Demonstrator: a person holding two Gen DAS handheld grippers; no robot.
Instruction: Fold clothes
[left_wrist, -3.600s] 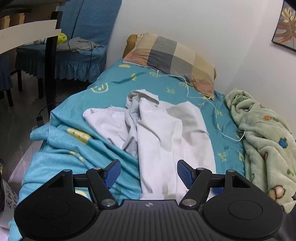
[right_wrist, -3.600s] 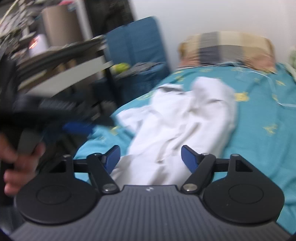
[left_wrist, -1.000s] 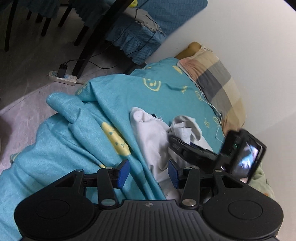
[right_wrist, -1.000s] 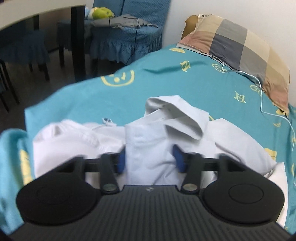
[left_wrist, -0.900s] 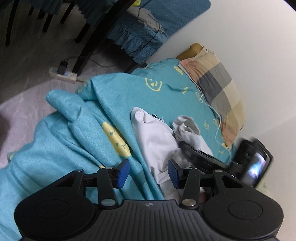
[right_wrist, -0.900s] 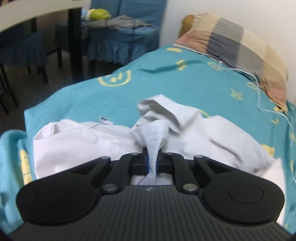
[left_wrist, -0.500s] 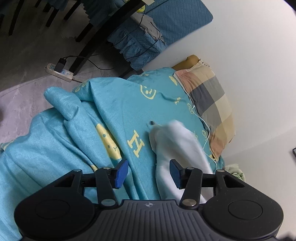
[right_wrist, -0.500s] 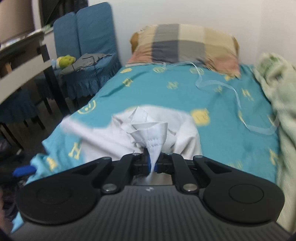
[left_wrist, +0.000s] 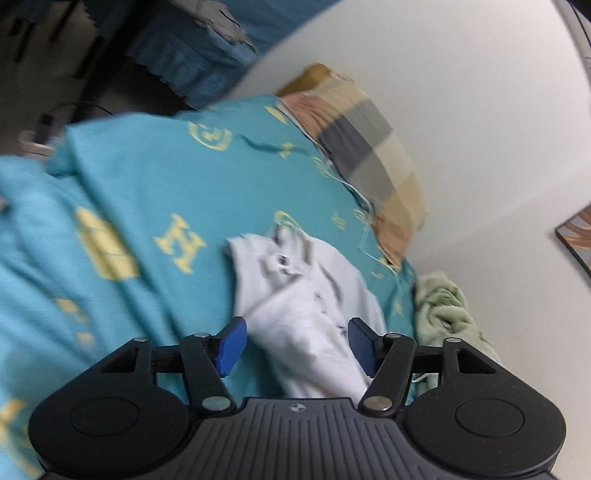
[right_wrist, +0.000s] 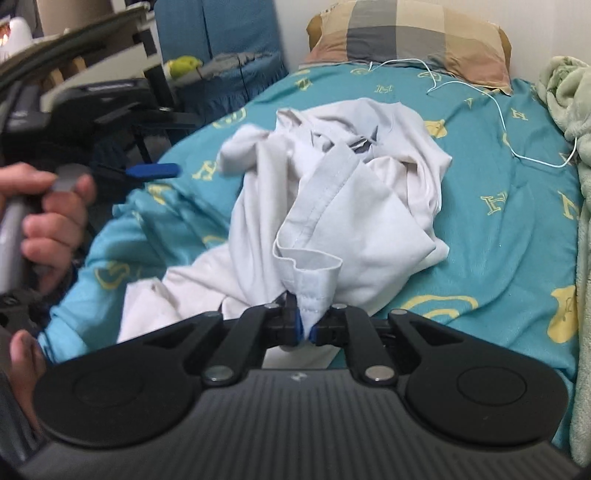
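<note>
Two grippers at work over one crumpled white garment (right_wrist: 332, 192) on teal bedsheet (right_wrist: 509, 236).

Right gripper (right_wrist: 303, 328): clamped tight on a stitched hem edge at near side of garment, cloth bunched up from between blue pads. Left gripper (left_wrist: 293, 345): jaws opening, blue pads (left_wrist: 231, 345) apart, white fabric lying between but not pinched. Same left gripper (right_wrist: 153, 170) seen at far left from right wrist view, gripped by a hand (right_wrist: 48, 225). Plaid pillow (right_wrist: 410, 35) at far end, white cable (right_wrist: 498, 107) trailing across sheet, green blanket (right_wrist: 569, 85) along right edge.
</note>
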